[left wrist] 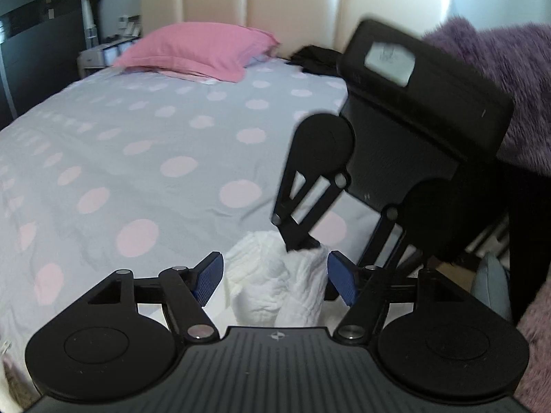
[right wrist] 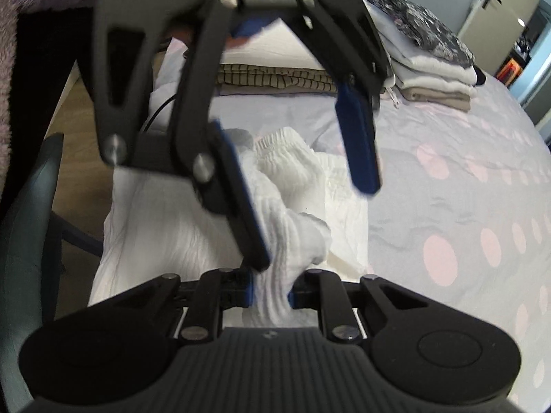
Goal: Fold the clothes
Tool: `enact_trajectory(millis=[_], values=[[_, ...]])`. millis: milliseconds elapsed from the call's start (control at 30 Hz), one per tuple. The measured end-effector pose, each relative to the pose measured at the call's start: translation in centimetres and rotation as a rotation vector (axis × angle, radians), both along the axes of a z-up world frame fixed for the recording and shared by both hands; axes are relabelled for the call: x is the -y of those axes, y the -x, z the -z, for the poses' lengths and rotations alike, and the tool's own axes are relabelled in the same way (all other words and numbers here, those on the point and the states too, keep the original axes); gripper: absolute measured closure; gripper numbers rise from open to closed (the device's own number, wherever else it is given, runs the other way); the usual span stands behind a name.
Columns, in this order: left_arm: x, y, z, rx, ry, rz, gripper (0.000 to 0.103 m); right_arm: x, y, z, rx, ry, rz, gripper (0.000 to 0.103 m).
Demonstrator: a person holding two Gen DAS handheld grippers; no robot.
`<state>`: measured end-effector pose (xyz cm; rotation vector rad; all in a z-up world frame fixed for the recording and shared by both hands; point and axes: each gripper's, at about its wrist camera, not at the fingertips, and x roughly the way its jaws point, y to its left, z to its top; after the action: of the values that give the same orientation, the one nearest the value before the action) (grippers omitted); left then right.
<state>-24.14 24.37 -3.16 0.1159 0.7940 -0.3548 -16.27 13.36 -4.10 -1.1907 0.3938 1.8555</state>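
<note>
The right claw [right wrist: 270,297] pinches a bunched ridge of the white ribbed garment [right wrist: 292,227], seemingly to take over the hold. The left claw [left wrist: 275,277] stands wide open around the same bunch, its blue pads [left wrist: 208,280] clear of the cloth. The garment lies crumpled at the near edge of the spotted bed [left wrist: 137,130], within easy reach. Folded clothes [right wrist: 437,79] are stacked further along the bed, out of the working space.
</note>
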Motion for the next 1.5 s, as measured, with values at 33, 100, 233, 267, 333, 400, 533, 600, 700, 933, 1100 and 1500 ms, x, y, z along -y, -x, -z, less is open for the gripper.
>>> enact_trajectory(millis=[33, 100, 233, 267, 333, 400, 533, 600, 700, 933, 1100, 1500], values=[[0.2, -0.3, 0.3, -0.010, 0.005, 0.019, 0.036, 0.2, 0.1, 0.0, 0.011, -0.002, -0.010, 0.084], [0.4, -0.9, 0.8, -0.024, 0.007, 0.039, 0.036, 0.6, 0.4, 0.0, 0.041, -0.010, -0.035, 0.084], [0.3, -1.5, 1.6, -0.056, 0.002, 0.061, 0.036, 1.4, 0.9, 0.0, 0.094, -0.022, -0.090, 0.084], [0.3, -1.6, 1.8, -0.064, -0.003, 0.064, 0.036, 1.5, 1.0, -0.1, 0.097, -0.023, -0.100, 0.084], [0.6, -1.6, 2.3, -0.081, -0.025, 0.070, 0.036, 1.7, 1.0, -0.3, 0.091, -0.029, -0.107, 0.084], [0.8, -1.2, 2.5, -0.098, -0.039, 0.078, 0.036, 1.3, 0.9, -0.4, 0.095, -0.029, -0.113, 0.084], [1.2, -1.7, 3.0, -0.135, -0.041, 0.089, 0.056, 1.3, 1.1, -0.4, 0.122, -0.033, -0.125, 0.084], [1.2, -2.1, 3.1, -0.154, -0.034, 0.081, 0.064, 1.3, 0.9, -0.5, 0.121, -0.038, -0.117, 0.085], [1.2, -2.2, 3.0, -0.175, -0.016, 0.063, 0.080, 1.2, 0.6, -0.9, 0.127, -0.045, -0.089, 0.082], [-2.1, -1.0, 2.5, -0.269, 0.204, -0.103, 0.093, 1.5, -1.1, -2.6, 0.113, -0.063, 0.023, 0.049], [-6.2, -1.1, 4.5, -0.381, 0.427, -0.317, 0.093, 1.7, -2.2, -3.2, 0.004, -0.093, 0.200, 0.049], [-10.4, -0.6, 7.9, -0.494, 0.458, -0.583, 0.082, -1.4, -3.0, 1.0, -0.135, -0.080, 0.548, 0.085]])
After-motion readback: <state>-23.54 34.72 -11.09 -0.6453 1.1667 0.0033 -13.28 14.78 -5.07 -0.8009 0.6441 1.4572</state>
